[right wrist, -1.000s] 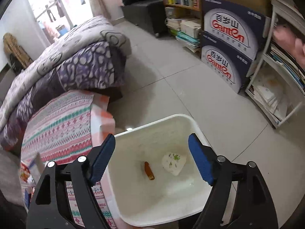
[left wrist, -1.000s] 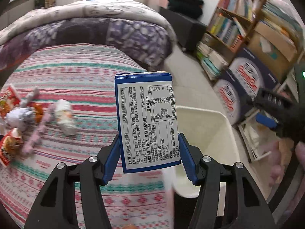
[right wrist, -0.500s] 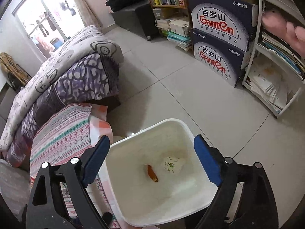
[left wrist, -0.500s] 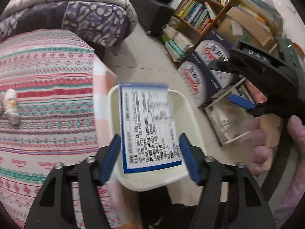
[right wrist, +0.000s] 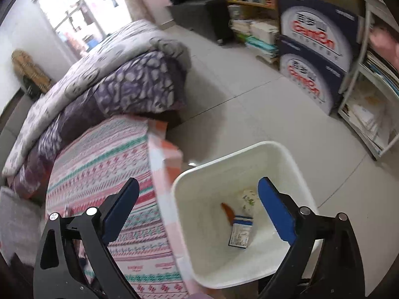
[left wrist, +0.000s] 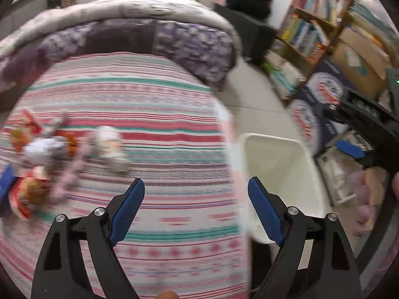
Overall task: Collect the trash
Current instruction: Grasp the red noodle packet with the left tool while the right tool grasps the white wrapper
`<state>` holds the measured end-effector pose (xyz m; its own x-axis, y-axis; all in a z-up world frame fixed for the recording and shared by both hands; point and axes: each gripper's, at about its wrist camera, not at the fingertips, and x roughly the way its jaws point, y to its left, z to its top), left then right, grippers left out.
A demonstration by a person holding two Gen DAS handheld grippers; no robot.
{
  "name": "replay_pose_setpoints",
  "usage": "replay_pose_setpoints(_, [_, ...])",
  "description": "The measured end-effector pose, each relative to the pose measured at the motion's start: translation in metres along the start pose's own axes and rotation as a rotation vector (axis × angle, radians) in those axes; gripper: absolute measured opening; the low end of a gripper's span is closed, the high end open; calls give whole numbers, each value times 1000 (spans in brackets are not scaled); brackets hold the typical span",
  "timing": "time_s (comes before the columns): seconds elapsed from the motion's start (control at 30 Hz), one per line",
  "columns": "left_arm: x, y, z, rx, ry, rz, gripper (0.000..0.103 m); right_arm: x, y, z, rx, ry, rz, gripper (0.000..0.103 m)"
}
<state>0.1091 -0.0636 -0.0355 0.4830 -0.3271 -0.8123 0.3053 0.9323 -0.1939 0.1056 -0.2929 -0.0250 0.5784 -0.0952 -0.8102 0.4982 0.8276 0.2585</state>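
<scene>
My left gripper point(left wrist: 197, 199) is open and empty above the striped cloth point(left wrist: 154, 104), near its right edge. The white bin point(left wrist: 279, 164) stands on the floor right of the table. In the right wrist view the blue and white carton point(right wrist: 240, 231) lies inside the bin point(right wrist: 294, 159), beside an orange scrap point(right wrist: 227, 211) and a crumpled white paper point(right wrist: 248, 198). My right gripper point(right wrist: 198, 206) is open and empty above the bin's left rim. More trash lies at the cloth's left: a crumpled white wrapper point(left wrist: 111, 144) and red snack packets point(left wrist: 27, 194).
A purple and grey quilt point(left wrist: 129, 27) is heaped behind the table. Blue printed boxes point(right wrist: 316, 57) and bookshelves point(left wrist: 321, 22) stand across the tiled floor point(right wrist: 237, 104). The right gripper's black body point(left wrist: 361, 119) shows at the right of the left wrist view.
My left gripper swung over the bin, opened and let go of the carton, which now lies in the bin. It has swung back over the cloth. The right gripper stayed open.
</scene>
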Motion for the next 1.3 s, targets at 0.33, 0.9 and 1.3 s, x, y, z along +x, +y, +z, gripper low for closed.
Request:
replay_pose_setpoints(0.33, [-10, 107, -6, 12, 130, 330, 83, 23, 78, -34, -148, 94, 48, 93])
replay_pose_setpoints(0.9, [50, 186, -39, 374, 323, 530, 66, 96, 178, -79, -389, 230, 68, 93])
replay_pose_setpoints(1.3, [-26, 218, -10, -31, 132, 198, 43, 134, 223, -101, -459, 300, 176, 74])
